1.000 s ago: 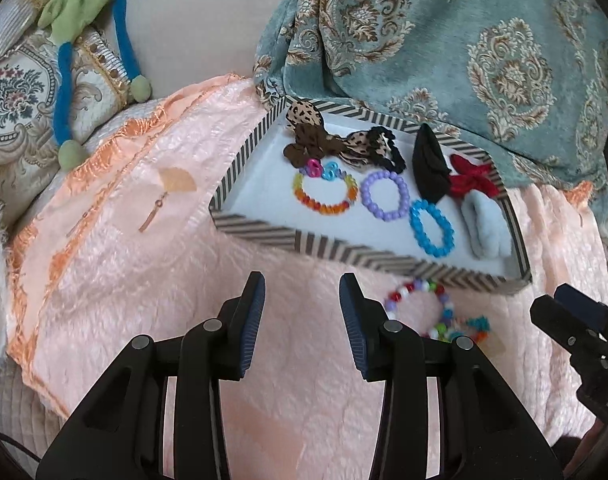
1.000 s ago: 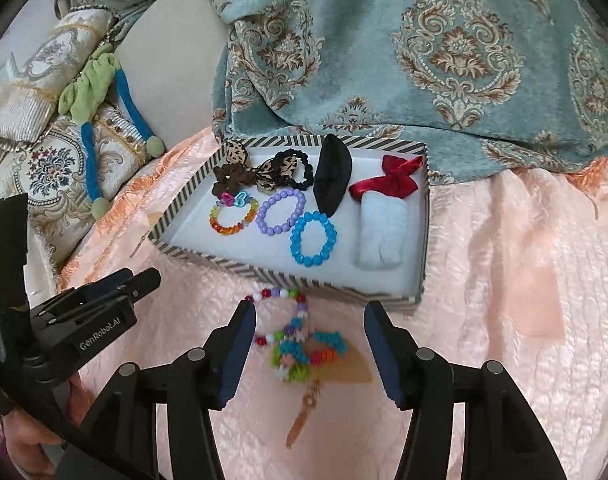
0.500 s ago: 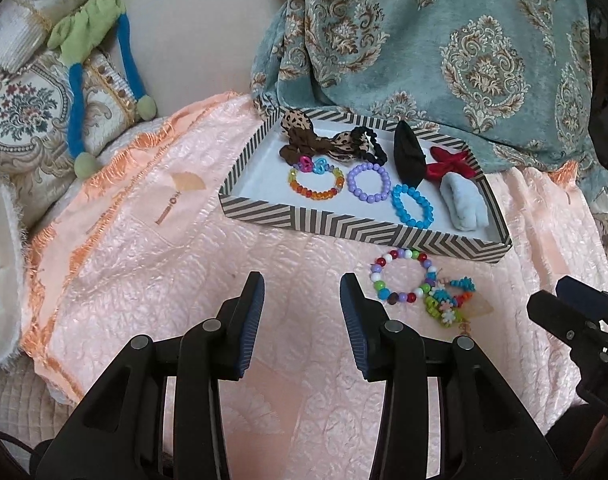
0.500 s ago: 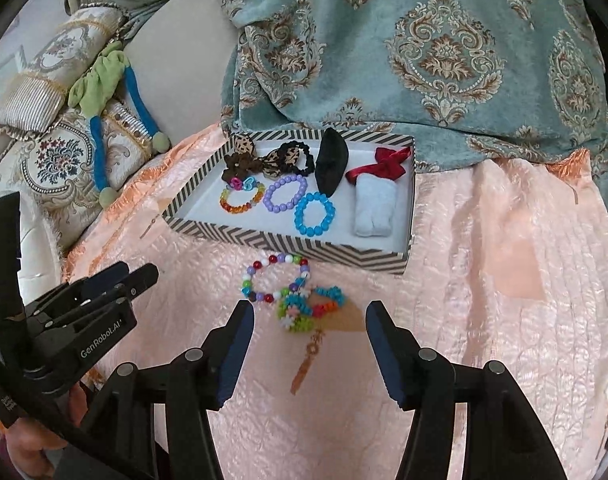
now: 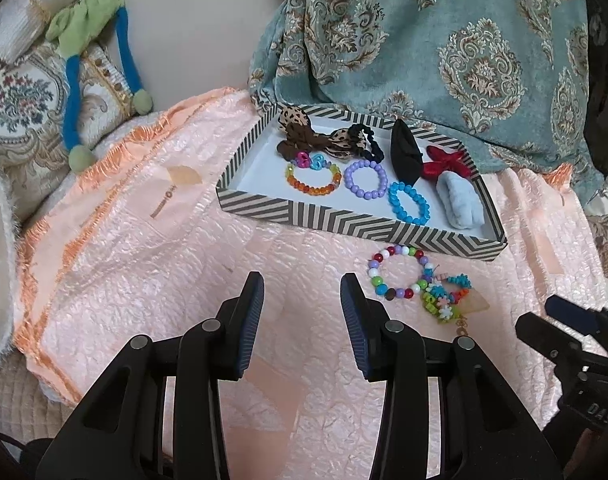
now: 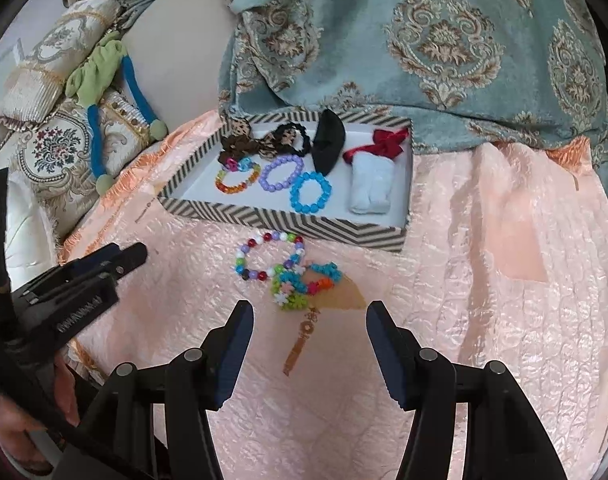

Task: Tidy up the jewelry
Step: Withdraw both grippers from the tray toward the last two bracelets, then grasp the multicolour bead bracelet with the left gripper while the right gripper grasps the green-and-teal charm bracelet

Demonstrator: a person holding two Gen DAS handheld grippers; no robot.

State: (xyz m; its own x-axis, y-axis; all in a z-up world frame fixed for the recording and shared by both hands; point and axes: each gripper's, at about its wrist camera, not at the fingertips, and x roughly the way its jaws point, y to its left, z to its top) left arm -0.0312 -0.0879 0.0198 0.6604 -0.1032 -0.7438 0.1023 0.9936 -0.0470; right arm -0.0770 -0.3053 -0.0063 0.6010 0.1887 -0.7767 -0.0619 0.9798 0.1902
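- Here we hold the left gripper (image 5: 302,292) and right gripper (image 6: 308,322) with fingers apart, gripping nothing.
- The multicolored bracelet (image 6: 268,255) lies mid-frame, just below the striped tray (image 6: 288,224).

The tray (image 6: 288,224) sits on the quilt (image 6: 483,320), with the draped blanket (image 6: 443,40) behind it. Three bracelets (image 6: 280,174) lie in a row inside, hair ties (image 6: 264,140) behind them. Two more bracelets (image 6: 270,256) lie just in front of the tray, and pillows (image 6: 56,148) sit off to the left.
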